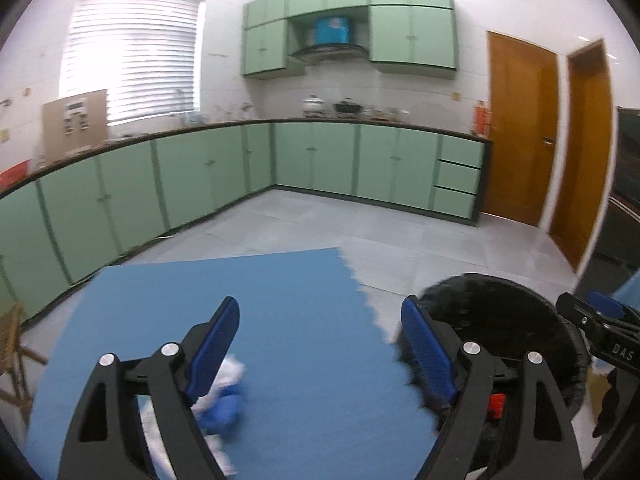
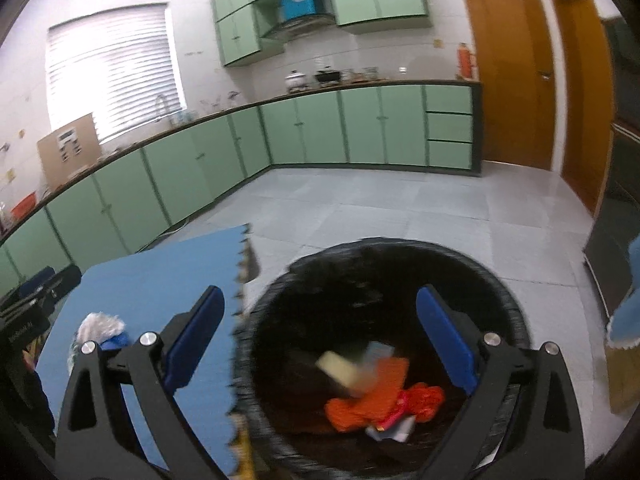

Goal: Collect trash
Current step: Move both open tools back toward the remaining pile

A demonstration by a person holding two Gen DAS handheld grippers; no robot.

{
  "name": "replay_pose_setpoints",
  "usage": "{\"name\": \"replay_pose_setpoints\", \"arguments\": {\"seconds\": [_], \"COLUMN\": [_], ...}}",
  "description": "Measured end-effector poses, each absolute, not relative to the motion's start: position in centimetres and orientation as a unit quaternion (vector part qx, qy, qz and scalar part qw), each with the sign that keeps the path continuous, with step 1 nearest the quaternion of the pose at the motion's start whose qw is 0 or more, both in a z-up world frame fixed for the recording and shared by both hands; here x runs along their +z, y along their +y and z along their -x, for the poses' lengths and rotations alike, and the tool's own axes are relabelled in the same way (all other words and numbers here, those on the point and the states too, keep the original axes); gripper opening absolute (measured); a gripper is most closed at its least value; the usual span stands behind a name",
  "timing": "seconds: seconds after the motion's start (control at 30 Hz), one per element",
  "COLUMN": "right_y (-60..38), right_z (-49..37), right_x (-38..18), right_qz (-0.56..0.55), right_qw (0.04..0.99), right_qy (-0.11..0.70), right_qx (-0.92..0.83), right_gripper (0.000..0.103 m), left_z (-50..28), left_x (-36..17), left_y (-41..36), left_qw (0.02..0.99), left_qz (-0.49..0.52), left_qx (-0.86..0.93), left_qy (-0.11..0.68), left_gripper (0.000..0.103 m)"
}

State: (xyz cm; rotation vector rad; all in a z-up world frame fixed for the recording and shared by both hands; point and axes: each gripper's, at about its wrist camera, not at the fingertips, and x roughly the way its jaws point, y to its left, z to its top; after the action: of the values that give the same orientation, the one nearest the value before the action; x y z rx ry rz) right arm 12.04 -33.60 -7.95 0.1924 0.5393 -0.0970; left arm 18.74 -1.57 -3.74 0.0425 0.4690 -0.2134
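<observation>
A black trash bin (image 2: 516,320) stands on the floor beside a blue foam mat (image 2: 160,280). Inside it lie orange wrappers (image 2: 384,396) and a pale yellow piece (image 2: 340,368) that looks blurred. My right gripper (image 2: 320,320) is open and empty above the bin. My left gripper (image 1: 320,340) is open and empty over the mat (image 1: 300,320). A crumpled white and blue wrapper (image 1: 226,392) lies on the mat below its left finger; it also shows in the right wrist view (image 2: 102,326). The bin shows at the right of the left wrist view (image 1: 500,312).
Green kitchen cabinets (image 1: 200,176) run along the left and far walls. Wooden doors (image 1: 520,128) stand at the right. A wooden stool (image 1: 10,360) is at the mat's left. Grey tile floor (image 1: 400,232) lies beyond the mat.
</observation>
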Motion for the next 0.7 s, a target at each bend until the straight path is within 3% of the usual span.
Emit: {"name": "replay_pose_setpoints", "arguments": {"seconds": [0.33,0.7], "right_y": [-24.6,-19.0], "right_z": [-12.4,-13.1], "right_x": [-8.6,-11.4], "right_qz": [-0.067,-0.036], "right_qw": [0.961,0.956], "right_qy": [0.268,0.288], "right_qx": [0.012,0.036], "right_gripper": [0.094,0.094], "left_z": [-16.2,-14.2], "left_x": [-5.9,-9.8], "left_y": [6.3,9.9], "left_qw": [0.969,0.964], "left_qz": [-0.021,-0.021], "left_qx": [-0.03,-0.003], "left_qy": [0.243,0.265], "left_gripper": [0.082,0.081]}}
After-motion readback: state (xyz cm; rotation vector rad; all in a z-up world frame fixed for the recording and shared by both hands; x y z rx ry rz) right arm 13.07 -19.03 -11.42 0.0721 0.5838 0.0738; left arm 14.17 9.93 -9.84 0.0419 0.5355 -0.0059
